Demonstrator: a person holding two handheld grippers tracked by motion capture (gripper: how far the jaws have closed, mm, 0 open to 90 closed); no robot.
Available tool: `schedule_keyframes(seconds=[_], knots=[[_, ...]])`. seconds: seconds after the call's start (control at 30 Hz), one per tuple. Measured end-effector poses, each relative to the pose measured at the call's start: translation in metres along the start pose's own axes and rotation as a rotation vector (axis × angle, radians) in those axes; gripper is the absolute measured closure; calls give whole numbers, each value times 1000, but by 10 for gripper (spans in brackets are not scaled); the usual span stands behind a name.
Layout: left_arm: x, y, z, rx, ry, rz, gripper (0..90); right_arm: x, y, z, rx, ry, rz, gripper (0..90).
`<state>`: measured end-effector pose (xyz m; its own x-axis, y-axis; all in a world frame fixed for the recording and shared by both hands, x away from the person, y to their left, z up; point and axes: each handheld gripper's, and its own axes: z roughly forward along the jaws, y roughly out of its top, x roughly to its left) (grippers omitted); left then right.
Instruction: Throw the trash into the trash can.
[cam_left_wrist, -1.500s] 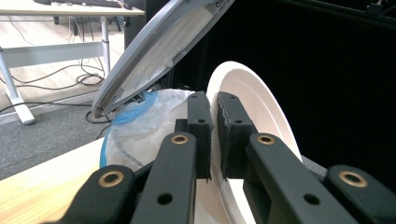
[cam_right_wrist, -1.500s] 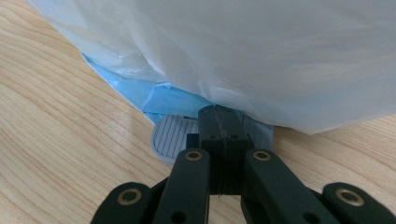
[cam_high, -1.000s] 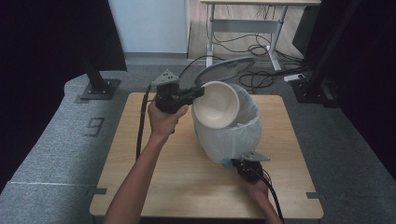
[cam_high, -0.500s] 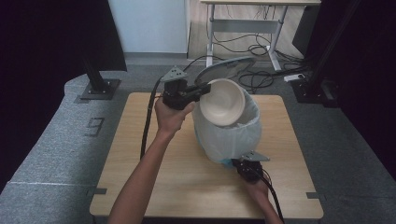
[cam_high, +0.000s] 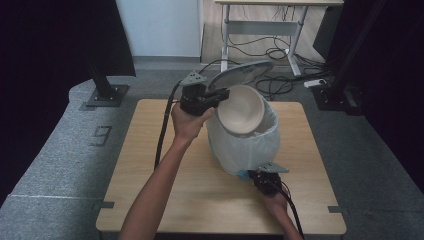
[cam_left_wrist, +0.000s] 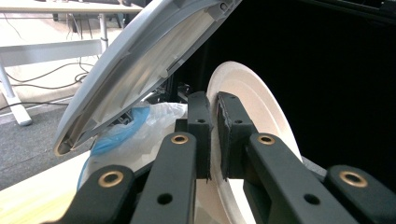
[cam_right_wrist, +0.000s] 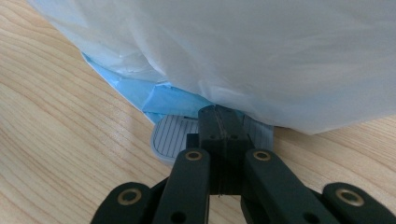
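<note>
A single dark mark shaped like the numeral 9 (cam_high: 102, 135) sits on the grey carpeted platform (cam_high: 60, 165) at the left of the frame. No other writing is readable.

— What is different from a second ago?

— In the high view the left gripper (cam_high: 221, 95), clamped on the rim of the round, off-white paper bowl (cam_high: 241, 109), has slid a little toward the upper right of the frame.

— And the bowl itself?

— It went along. A second ago it hung at the left edge of the white plastic bin liner (cam_high: 243, 145); now it sits over the liner's open mouth, closer beneath the raised grey lid (cam_high: 240, 74), still tilted on edge.
</note>
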<state>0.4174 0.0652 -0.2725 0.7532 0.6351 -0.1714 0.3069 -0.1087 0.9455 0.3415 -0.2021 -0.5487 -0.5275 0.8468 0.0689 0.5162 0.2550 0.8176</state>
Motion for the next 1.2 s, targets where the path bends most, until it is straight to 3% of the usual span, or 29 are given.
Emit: schedule_keyframes(seconds=[0.33, 0.97, 1.03, 1.13, 1.2], knots=[[-4, 6, 7, -1, 9, 16, 848, 0, 0, 0, 0, 1, 0, 895], [-2, 2, 22, 9, 13, 10, 843, 0, 0, 0, 0, 0, -1, 895], [-1, -1, 25, 15, 11, 5, 824, 0, 0, 0, 0, 0, -1, 895], [0, -5, 27, 11, 31, 2, 701, 0, 0, 0, 0, 0, 1, 894], [2, -7, 26, 12, 23, 3, 676, 0, 0, 0, 0, 1, 2, 894]])
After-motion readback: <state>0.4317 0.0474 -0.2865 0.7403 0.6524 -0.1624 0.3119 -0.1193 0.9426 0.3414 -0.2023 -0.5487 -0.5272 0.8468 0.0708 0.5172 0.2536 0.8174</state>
